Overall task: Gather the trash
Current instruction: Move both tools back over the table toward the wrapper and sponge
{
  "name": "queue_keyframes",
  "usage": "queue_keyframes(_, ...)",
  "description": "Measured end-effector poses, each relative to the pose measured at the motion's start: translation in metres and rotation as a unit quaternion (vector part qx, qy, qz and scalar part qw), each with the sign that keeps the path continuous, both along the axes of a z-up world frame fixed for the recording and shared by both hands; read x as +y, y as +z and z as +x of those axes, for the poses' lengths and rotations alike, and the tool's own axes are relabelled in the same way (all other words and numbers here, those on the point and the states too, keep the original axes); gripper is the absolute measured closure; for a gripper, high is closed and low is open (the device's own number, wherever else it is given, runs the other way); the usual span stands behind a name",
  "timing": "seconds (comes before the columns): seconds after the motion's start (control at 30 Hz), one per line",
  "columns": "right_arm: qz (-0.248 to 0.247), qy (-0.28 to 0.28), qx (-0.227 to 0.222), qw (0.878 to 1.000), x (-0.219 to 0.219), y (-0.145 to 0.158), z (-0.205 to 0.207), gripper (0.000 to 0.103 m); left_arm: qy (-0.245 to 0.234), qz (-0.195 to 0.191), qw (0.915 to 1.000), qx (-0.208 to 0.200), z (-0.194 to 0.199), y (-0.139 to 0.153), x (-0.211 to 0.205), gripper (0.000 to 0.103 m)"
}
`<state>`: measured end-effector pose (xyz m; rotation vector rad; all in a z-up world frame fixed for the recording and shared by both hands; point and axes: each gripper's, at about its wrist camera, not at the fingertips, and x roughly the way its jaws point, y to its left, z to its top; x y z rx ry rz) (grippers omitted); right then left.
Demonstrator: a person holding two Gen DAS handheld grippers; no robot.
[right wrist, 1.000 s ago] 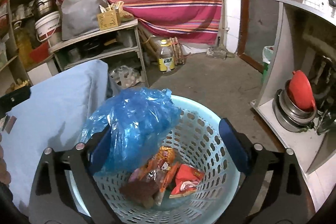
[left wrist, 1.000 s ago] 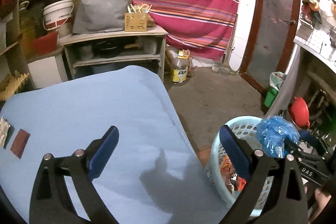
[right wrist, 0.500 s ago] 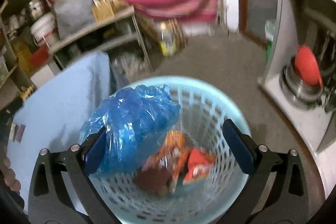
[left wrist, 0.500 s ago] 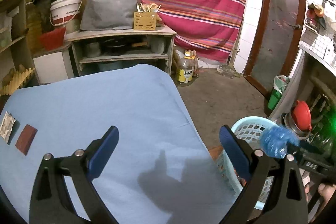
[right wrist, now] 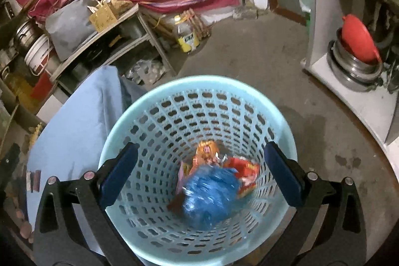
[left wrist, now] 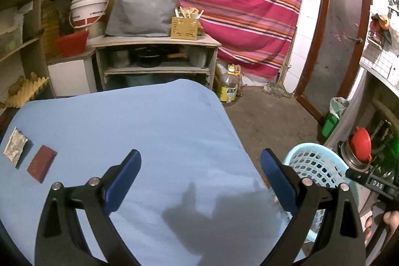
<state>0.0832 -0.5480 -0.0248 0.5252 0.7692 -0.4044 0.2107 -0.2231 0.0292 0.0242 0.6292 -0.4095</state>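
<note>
A crumpled blue plastic bag (right wrist: 209, 193) lies inside the light blue basket (right wrist: 149, 101) on top of orange and red snack wrappers (right wrist: 245, 172). My right gripper (right wrist: 199, 181) is open and empty, hovering over the basket's mouth. My left gripper (left wrist: 200, 181) is open and empty above the blue-clothed table (left wrist: 149, 131). A brown wrapper (left wrist: 41, 163) and a silvery wrapper (left wrist: 15, 148) lie flat at the table's left edge. The basket also shows in the left wrist view (left wrist: 314, 166), on the floor beside the table's right edge.
A grey shelf unit (left wrist: 154, 46) with a bag and yellow box stands behind the table. An oil bottle (left wrist: 230, 89) sits on the floor. A counter with steel pots and a red lid (right wrist: 356, 44) is right of the basket. A green bin (left wrist: 333, 119) stands by the door.
The blue bag left my right gripper and dropped into the basket; the right gripper tilted down over it. The left gripper's view shifted slightly, showing more of the table.
</note>
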Motion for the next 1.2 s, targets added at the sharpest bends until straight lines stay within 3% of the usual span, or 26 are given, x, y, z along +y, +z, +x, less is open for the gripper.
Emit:
queue_keyframes(0.3, -0.05, -0.013, -0.038, 0.998, 0.049, 0.017, 0.03, 0.004, 0.03, 0.039, 0.9984, -0.029, 0.006, 0.0, 0.075, 0.005)
queue_keyframes(0.5, -0.105, -0.003, -0.089, 0.99, 0.108, 0.03, 0.058, 0.004, 0.083, 0.066, 0.9939, -0.029, 0.034, -0.013, 0.159, 0.005)
queue_keyframes(0.63, -0.137, 0.028, -0.109, 0.984, 0.151, 0.032, 0.08, 0.004, 0.143, 0.09, 0.9853, -0.029, 0.061, -0.025, 0.224, 0.005)
queue_keyframes(0.73, -0.158, 0.053, -0.106, 0.98, 0.181, 0.026, 0.097, 0.004, 0.174, 0.098, 0.9798, -0.006, 0.087, -0.041, 0.278, 0.005)
queue_keyframes(0.87, -0.122, 0.081, -0.091, 0.985, 0.208, 0.012, 0.121, 0.004, 0.2, 0.124, 0.9717, 0.023, 0.11, -0.064, 0.322, 0.005)
queue_keyframes(1.2, -0.156, 0.177, -0.066, 0.97, 0.309, -0.007, 0.175, 0.004, 0.192, 0.123, 0.9685, 0.1, 0.144, -0.112, 0.351, 0.007)
